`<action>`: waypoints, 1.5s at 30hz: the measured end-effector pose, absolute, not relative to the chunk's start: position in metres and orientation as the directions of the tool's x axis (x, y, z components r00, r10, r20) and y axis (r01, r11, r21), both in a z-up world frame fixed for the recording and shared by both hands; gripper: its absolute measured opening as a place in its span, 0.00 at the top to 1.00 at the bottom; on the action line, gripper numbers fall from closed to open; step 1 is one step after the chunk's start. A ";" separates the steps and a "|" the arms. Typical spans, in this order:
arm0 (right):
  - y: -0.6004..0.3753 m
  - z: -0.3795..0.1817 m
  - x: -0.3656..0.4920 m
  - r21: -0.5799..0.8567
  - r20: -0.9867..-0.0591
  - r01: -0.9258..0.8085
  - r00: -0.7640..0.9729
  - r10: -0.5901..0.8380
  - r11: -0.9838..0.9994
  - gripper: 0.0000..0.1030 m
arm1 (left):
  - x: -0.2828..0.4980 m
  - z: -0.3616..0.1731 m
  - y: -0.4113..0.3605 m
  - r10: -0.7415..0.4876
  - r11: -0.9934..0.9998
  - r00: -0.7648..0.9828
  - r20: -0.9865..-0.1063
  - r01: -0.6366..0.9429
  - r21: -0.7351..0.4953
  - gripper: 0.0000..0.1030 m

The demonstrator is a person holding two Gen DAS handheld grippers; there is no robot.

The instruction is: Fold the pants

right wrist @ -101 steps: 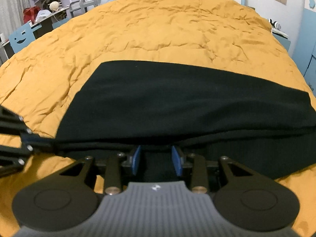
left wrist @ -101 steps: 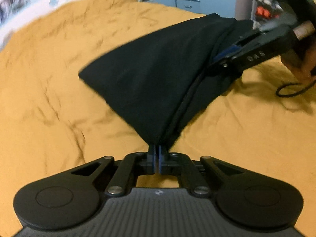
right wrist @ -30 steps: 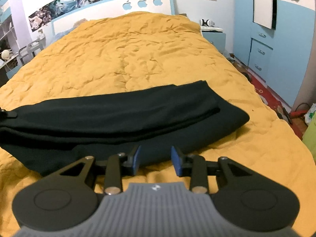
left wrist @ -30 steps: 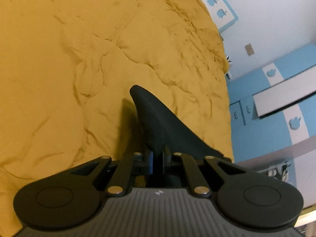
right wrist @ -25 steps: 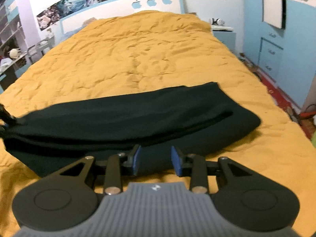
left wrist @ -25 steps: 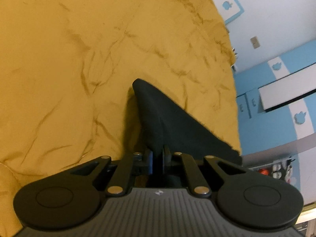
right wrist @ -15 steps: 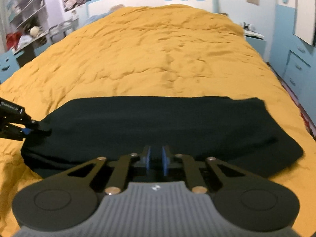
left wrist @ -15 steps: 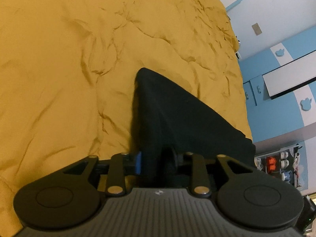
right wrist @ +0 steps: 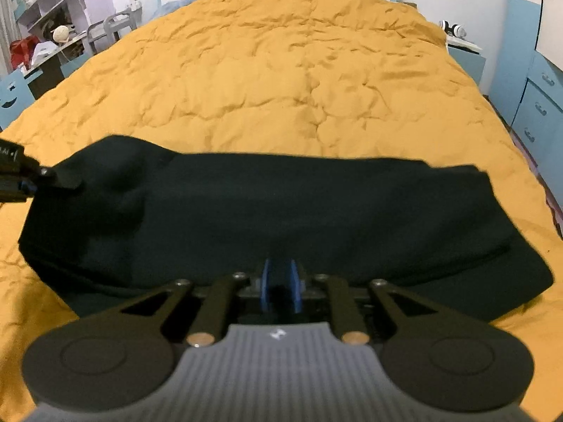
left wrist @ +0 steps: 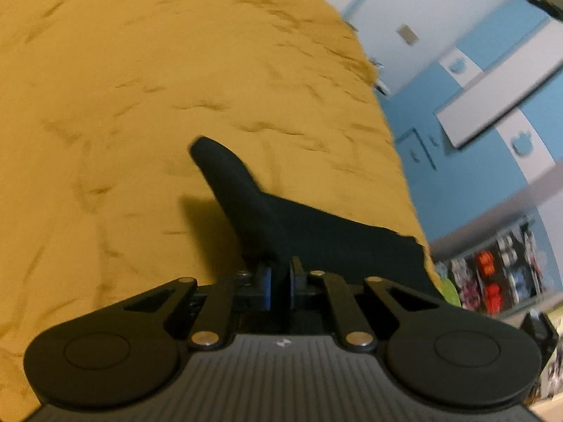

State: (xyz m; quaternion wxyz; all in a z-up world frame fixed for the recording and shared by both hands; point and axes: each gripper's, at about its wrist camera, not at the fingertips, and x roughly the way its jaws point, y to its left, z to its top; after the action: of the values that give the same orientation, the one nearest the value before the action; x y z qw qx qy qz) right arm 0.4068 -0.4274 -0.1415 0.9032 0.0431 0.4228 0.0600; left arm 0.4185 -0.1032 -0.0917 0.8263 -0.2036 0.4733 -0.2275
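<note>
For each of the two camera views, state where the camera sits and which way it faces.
Left wrist: on the left hand-held gripper, tilted, facing along the black pants it pinches, across the orange bedspread.
Right wrist: on the right hand-held gripper, facing the headboard over the pants' near edge; the left one enters at the left.
Shared: pants, bedspread.

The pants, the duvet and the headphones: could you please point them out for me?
pants [right wrist: 281,211], right wrist view, middle of the folded black cloth.
duvet [right wrist: 281,70], right wrist view, bare orange middle beyond the pants.
headphones [right wrist: 454,30], right wrist view, on the nightstand beside the bed.
</note>
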 end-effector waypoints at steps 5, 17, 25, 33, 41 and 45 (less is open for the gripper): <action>-0.432 -0.137 0.399 0.139 -0.749 -0.057 0.647 0.143 0.989 0.84 | 0.416 -0.094 -0.158 -0.593 0.805 0.375 -0.713 0.259 -0.533 0.91; -0.456 -0.139 0.405 0.441 -0.701 -0.004 0.622 0.348 0.898 0.66 | 0.426 -0.127 -0.166 -0.707 0.707 0.242 -0.664 0.261 -0.658 0.53; -0.455 -0.168 0.447 0.639 -0.658 0.080 0.572 0.490 0.765 0.62 | 0.420 -0.098 -0.125 -0.579 0.813 0.385 -0.719 0.335 -0.476 0.49; -0.434 -0.154 0.463 0.636 -0.660 0.052 0.553 0.508 0.770 0.97 | 0.412 -0.097 -0.091 -0.463 0.882 0.436 -0.772 0.317 -0.350 0.51; -0.435 -0.034 0.470 0.418 -0.706 -0.102 0.589 0.393 0.903 0.98 | 0.402 -0.091 -0.083 -0.478 0.875 0.457 -0.750 0.319 -0.364 0.52; -0.470 0.007 0.473 0.303 -0.745 -0.083 0.601 0.290 0.949 0.98 | 0.405 -0.089 -0.095 -0.507 0.859 0.451 -0.735 0.330 -0.390 0.56</action>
State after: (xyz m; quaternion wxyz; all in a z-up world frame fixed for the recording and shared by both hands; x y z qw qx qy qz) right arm 0.4732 -0.4698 0.0065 0.8866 0.1194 0.4344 0.1051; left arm 0.4053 -0.0949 -0.0892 0.8463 -0.0955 0.4621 -0.2473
